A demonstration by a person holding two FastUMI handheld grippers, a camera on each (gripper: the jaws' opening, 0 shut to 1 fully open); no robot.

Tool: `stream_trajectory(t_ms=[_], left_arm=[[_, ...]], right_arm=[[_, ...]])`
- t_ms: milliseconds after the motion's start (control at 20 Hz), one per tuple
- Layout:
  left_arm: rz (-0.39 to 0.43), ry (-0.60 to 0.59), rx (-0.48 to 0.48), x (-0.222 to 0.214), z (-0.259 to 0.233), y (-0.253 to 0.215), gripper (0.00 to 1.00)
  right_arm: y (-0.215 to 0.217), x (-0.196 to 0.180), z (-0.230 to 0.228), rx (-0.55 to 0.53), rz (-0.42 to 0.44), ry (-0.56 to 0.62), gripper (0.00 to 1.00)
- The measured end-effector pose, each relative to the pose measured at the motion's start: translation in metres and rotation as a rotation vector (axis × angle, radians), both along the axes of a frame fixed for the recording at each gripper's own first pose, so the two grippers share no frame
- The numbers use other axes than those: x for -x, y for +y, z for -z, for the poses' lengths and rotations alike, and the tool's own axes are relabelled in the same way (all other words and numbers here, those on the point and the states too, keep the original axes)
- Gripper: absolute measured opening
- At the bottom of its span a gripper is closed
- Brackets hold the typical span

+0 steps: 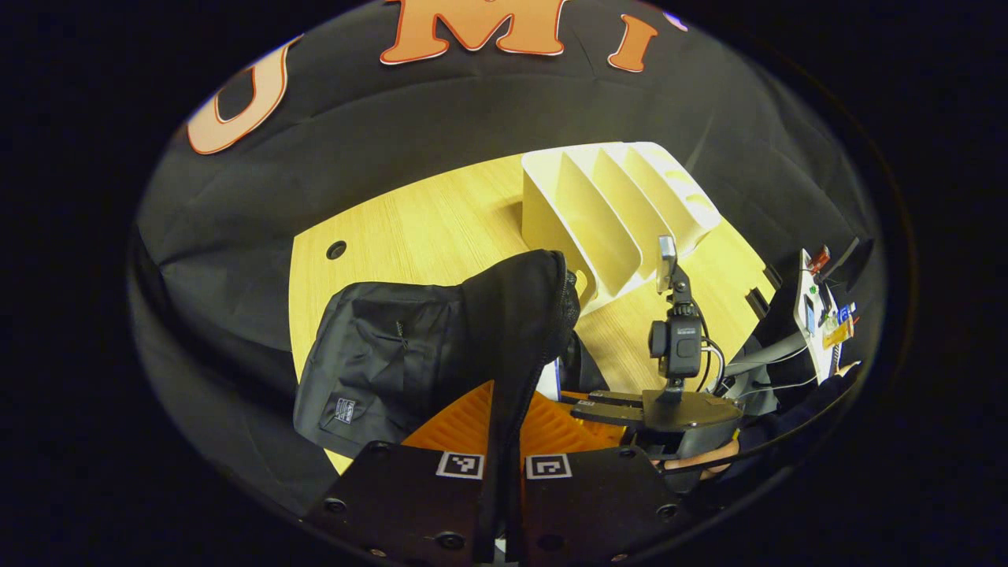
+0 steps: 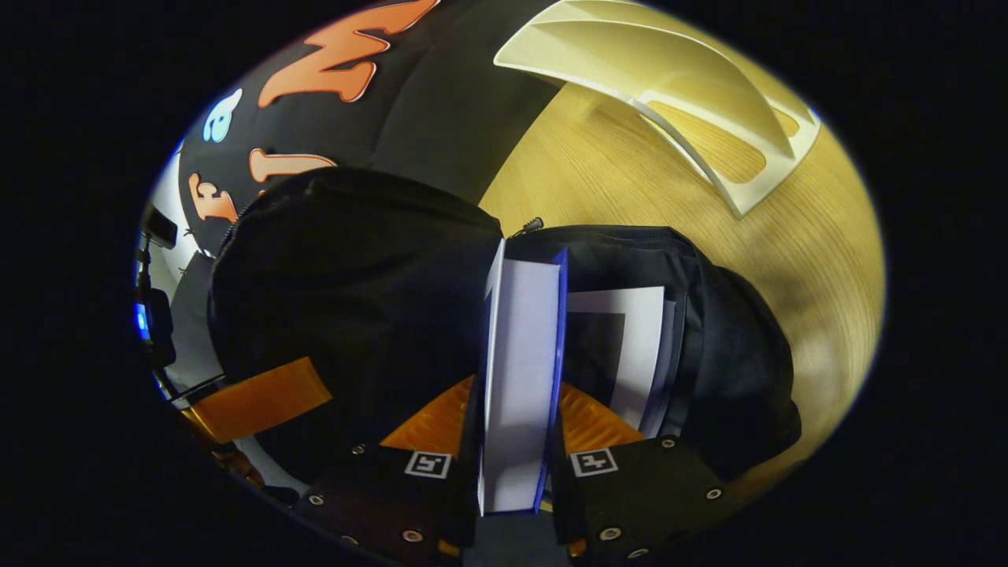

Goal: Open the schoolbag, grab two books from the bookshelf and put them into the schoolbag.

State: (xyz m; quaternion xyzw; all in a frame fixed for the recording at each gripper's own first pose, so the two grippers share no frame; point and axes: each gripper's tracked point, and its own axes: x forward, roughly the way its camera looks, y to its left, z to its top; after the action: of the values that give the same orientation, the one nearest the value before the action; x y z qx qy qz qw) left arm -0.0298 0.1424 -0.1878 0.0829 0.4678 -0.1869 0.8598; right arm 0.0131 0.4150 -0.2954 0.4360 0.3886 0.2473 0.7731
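Right claw [image 2: 516, 453]: clenched on a thick blue-covered book with white page edges [image 2: 521, 370], both fingers pressing its covers. The book is held spine-out and edge-on, aimed into the open mouth of the black fabric schoolbag [image 2: 354, 291]. This narrow presentation appears chosen so the book slides through the opening without catching the zip edge.

Just beside the held book, inside the schoolbag, stands a second book with a white and dark cover [image 2: 630, 346], already lodged in the compartment. On this evidence one book is stowed and the second is at the mouth, not yet released.

Left claw [image 1: 504, 465]: clenched on a black flap of the schoolbag [image 1: 520, 331], both fingers nipping the fabric and drawing it upward. The purpose is judged to be keeping the mouth spread for the incoming book. The right claw [image 1: 598, 405] sits just beyond the flap, with a hand [image 1: 701, 461] behind it.

The schoolbag lies on the light wooden desk [image 1: 409, 228]. Behind the schoolbag stands the white slotted plastic bookshelf [image 1: 622, 213]; its visible slots hold no books.

Risk: the lower corner of the held book may snag on the stowed book or on the schoolbag's lining if lowered at an angle.
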Motion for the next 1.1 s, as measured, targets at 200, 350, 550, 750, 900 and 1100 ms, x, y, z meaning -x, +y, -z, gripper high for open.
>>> stream_trajectory(t_ms=[200, 350, 550, 750, 900, 1100], left_arm=[[-0.012, -0.007, 0.012, -0.001, 0.001, 0.006, 0.05], [0.000, -0.009, 0.024, 0.002, 0.005, 0.006, 0.06], [0.023, -0.015, 0.047, 0.005, 0.012, 0.005, 0.06], [0.065, -0.027, 0.064, 0.006, 0.017, 0.004, 0.06], [0.140, -0.033, 0.091, 0.011, 0.019, -0.005, 0.09], [0.207, -0.022, 0.144, 0.018, 0.028, -0.020, 0.28]], right_arm=[[-0.009, 0.003, 0.033, 0.153, -0.034, 0.084, 0.62], [-0.025, 0.006, 0.030, 0.231, -0.054, 0.060, 0.83], [-0.064, 0.007, 0.026, 0.405, -0.034, -0.010, 0.83], [-0.109, 0.003, 0.016, 0.486, 0.062, -0.040, 0.92], [-0.138, -0.002, 0.002, 0.532, 0.151, -0.079, 0.94], [-0.170, -0.007, -0.017, 0.556, 0.256, -0.109, 0.94]])
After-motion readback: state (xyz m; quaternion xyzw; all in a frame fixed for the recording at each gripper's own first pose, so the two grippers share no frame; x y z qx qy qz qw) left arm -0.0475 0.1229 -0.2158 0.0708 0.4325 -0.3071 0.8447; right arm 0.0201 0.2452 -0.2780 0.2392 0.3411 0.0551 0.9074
